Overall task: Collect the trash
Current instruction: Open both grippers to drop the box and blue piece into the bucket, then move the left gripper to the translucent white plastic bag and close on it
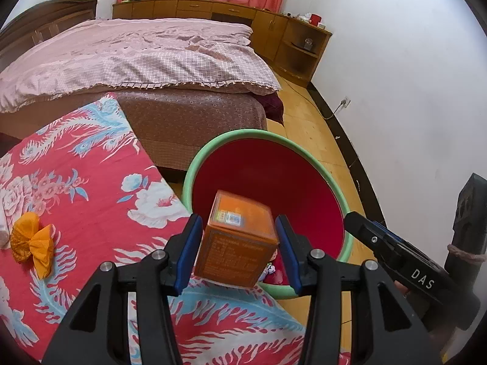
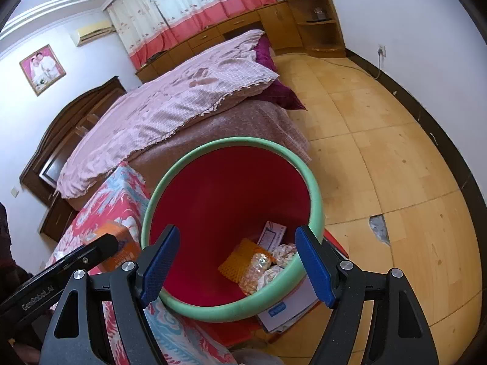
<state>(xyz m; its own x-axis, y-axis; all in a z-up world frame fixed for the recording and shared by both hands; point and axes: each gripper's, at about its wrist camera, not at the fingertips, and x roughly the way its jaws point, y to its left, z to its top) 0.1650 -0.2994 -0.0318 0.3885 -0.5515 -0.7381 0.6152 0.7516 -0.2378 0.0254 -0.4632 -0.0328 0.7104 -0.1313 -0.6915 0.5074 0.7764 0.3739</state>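
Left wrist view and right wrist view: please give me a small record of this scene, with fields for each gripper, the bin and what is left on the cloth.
left gripper: shut on orange box, at the bin's rim
right gripper: open, empty, above the bin
bin: red inside, green rim; holds paper, plastic and a carton
floral cloth: orange wrapper lies there

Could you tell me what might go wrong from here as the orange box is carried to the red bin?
1. The orange box sits tilted in the left gripper, held near one end, so it could twist out before it clears the green rim.
2. It hangs over the bin's near edge; released now, it might strike the rim and land on the floral cloth.
3. The right gripper, jaws open and empty, hovers over the red bin and could block the drop.
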